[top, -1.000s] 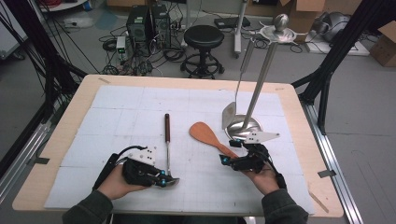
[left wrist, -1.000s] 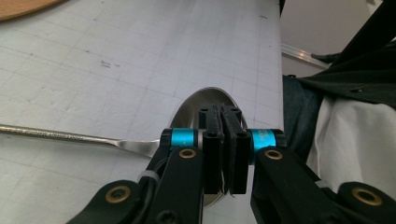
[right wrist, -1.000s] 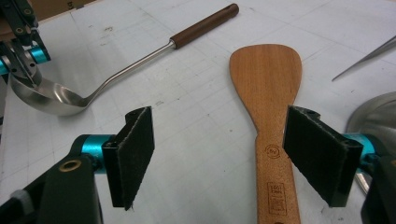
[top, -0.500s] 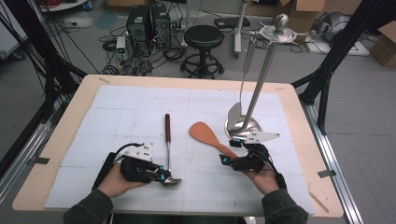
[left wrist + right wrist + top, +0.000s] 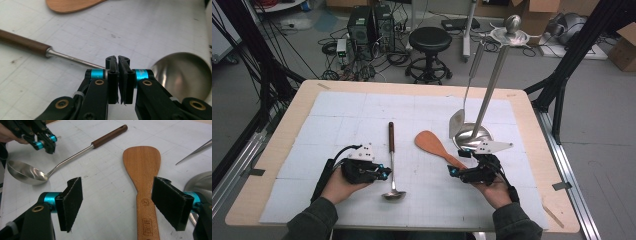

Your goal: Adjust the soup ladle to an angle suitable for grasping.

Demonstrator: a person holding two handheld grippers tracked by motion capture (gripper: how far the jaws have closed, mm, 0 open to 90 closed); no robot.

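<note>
In the high view the left gripper (image 5: 382,172) sits at lower left, its pads pressed together with nothing between them, just beside the ladle (image 5: 391,165), which lies flat at lower centre, bowl toward the bottom edge. Whether the tips touch the shaft is hard to tell.

The right gripper (image 5: 454,171) at lower right stands wide open, its jaws to either side of the wooden spatula (image 5: 437,147) handle, not pressing it. The spatula's blade points toward upper left, near the rack (image 5: 484,107).

Left gripper (image 5: 384,172) jaws closed together, right gripper (image 5: 453,162) jaws spread wide
</note>
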